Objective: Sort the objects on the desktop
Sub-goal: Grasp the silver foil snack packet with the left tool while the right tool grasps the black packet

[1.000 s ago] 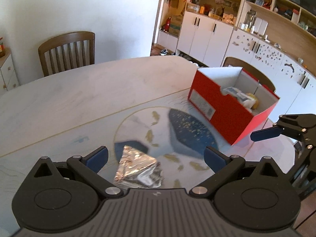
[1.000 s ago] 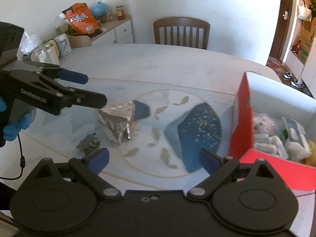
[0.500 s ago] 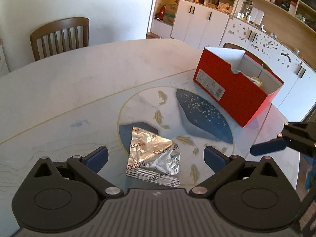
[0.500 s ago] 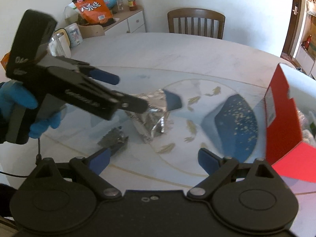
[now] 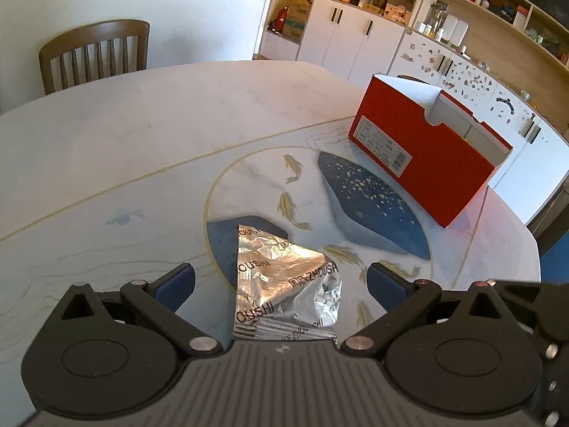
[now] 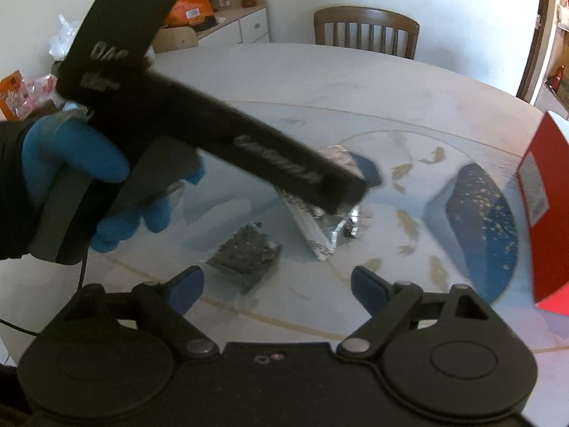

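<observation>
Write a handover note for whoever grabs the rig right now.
Left claw: open, silver foil wrapper between its fingers, not gripped.
Right claw: empty, jaws closing, nothing between them; small dark wrapper lies just ahead of it.
Red box: on the table's right side, contents hidden from here.
Done: nothing confirmed.
Left: both wrappers are on the table; probably box them.

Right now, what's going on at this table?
A person in blue gloves holds a gripper in each hand over a marble table to sort it. The left gripper, open, is lined up on a crinkled silver foil wrapper without gripping it. The right gripper is closing, nothing between its fingers, near a small dark crumpled wrapper. The open red cardboard box stands beyond.
</observation>
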Tool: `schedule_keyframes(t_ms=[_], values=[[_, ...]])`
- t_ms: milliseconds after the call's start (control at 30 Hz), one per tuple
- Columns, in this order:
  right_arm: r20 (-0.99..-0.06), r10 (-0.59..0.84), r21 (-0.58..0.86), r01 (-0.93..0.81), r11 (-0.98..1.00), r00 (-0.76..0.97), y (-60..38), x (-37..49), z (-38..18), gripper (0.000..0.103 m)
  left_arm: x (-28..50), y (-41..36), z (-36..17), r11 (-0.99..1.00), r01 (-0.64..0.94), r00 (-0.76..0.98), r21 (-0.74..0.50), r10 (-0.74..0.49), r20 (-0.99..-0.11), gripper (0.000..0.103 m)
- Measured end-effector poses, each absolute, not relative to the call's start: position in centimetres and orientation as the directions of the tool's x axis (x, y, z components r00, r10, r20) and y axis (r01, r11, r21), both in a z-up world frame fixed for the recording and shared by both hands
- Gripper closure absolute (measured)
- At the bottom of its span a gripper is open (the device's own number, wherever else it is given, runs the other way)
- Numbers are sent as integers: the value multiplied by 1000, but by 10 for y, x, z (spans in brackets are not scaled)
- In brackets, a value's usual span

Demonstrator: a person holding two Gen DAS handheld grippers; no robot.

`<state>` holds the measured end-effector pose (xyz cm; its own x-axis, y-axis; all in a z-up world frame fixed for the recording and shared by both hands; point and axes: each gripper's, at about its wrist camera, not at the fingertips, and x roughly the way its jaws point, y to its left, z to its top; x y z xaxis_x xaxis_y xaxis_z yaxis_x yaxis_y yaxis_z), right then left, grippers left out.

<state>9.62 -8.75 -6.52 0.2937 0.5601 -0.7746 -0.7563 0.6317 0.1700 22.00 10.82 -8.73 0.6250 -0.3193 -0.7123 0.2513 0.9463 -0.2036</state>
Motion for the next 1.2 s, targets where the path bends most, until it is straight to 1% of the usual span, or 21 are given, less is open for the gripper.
schedule_keyframes(t_ms=[67, 167, 267, 333, 367, 433, 533, 667, 700, 733, 767, 833, 933, 1000, 1200], values=[[-776, 558, 163, -761, 628, 295, -80, 95, -69, 16, 221, 108, -91, 944, 257, 626, -209, -327, -708, 1], [-778, 557, 159, -767, 622, 290, -70, 93, -75, 19, 222, 107, -96, 939, 266, 622, -218, -340, -705, 5], [-787, 549, 152, -773, 615, 282, -60, 93, -82, 24, 223, 106, -100, 937, 273, 617, -216, -343, -708, 17], [-791, 544, 146, -775, 615, 282, -57, 93, -86, 32, 223, 106, -103, 937, 275, 612, -217, -344, -712, 24], [-792, 543, 148, -775, 614, 279, -56, 93, -88, 33, 223, 107, -104, 934, 277, 610, -223, -351, -710, 25], [-795, 538, 144, -774, 617, 281, -54, 93, -90, 41, 222, 107, -104, 933, 280, 611, -228, -356, -707, 27], [-799, 532, 138, -775, 617, 281, -54, 92, -92, 49, 222, 104, -102, 925, 298, 608, -235, -374, -701, 45], [-801, 527, 132, -774, 619, 285, -54, 92, -93, 56, 221, 101, -100, 926, 299, 609, -230, -371, -701, 48], [-801, 524, 129, -772, 622, 289, -55, 92, -93, 61, 221, 101, -100, 926, 298, 608, -233, -372, -701, 50], [-802, 522, 128, -771, 624, 290, -56, 92, -93, 64, 221, 101, -100, 926, 297, 609, -233, -371, -701, 56], [-802, 523, 132, -769, 626, 287, -57, 93, -93, 65, 221, 101, -99, 925, 297, 607, -236, -374, -701, 58], [-801, 523, 135, -764, 632, 291, -60, 94, -92, 70, 222, 101, -98, 925, 293, 606, -242, -375, -702, 61], [-799, 523, 133, -761, 635, 297, -65, 94, -91, 73, 221, 99, -95, 930, 280, 611, -239, -365, -702, 66], [-797, 522, 130, -758, 639, 304, -69, 94, -89, 74, 220, 97, -93, 928, 283, 613, -243, -370, -698, 67], [-792, 513, 130, -730, 671, 331, -90, 97, -81, 75, 218, 88, -83, 925, 285, 622, -251, -378, -685, 68]])
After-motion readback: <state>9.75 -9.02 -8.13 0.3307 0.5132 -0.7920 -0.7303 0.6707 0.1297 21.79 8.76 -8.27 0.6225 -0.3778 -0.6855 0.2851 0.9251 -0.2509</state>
